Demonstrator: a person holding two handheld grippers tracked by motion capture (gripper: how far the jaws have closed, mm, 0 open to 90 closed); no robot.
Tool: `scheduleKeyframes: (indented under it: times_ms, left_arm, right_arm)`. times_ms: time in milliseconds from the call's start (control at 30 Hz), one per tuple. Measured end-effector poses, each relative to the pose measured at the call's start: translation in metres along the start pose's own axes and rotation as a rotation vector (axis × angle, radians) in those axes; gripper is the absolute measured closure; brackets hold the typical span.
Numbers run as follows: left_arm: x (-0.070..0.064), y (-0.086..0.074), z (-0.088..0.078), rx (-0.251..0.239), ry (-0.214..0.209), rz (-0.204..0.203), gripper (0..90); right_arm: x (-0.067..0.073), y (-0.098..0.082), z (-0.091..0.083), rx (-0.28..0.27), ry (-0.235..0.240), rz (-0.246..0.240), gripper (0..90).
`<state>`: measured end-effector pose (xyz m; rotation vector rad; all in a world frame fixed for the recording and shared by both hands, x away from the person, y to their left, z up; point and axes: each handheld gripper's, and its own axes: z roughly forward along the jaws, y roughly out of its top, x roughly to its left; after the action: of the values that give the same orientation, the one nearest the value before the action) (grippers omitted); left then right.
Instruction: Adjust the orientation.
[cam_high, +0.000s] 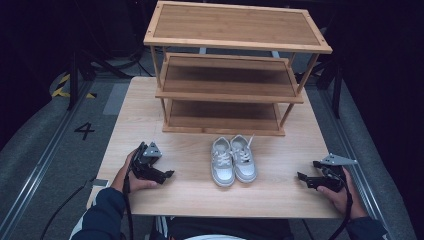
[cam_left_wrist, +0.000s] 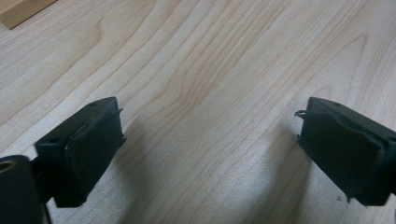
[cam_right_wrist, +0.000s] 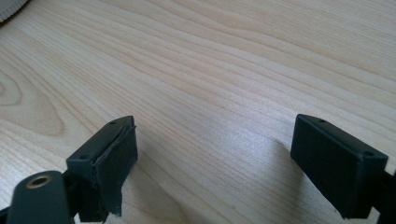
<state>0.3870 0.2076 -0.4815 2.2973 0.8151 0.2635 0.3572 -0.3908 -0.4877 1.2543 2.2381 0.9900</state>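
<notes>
Both the left gripper (cam_high: 167, 174) and right gripper (cam_high: 301, 177) rest open and empty beside the shoes (cam_high: 233, 160); a one-sided pinch risks dragging the pair apart

Wooden three-tier rack (cam_high: 235, 65) at table's (cam_high: 150, 195) far edge (shelves bare) — floor marking "4" (cam_high: 84, 131) left.

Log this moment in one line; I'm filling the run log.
left gripper: open, empty | right gripper: open, empty | shoes: paired, on table

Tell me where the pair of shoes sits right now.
In the high view, the pair of shoes stands mid-table, just in front of the wooden rack, between the left gripper and right gripper.
</notes>
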Motion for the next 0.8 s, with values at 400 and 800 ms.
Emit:
scheduleKeyframes:
  times_ms: [400,800]
  left_arm:
    - [-0.004,0.005,-0.007,-0.006,-0.025,0.006,17.4]
    - [-0.011,0.009,-0.007,-0.018,-0.036,0.031,18.1]
  right_arm:
    - [0.000,0.001,0.000,0.007,0.000,0.002,15.3]
    - [0.004,0.002,-0.001,0.013,0.002,-0.005,19.2]
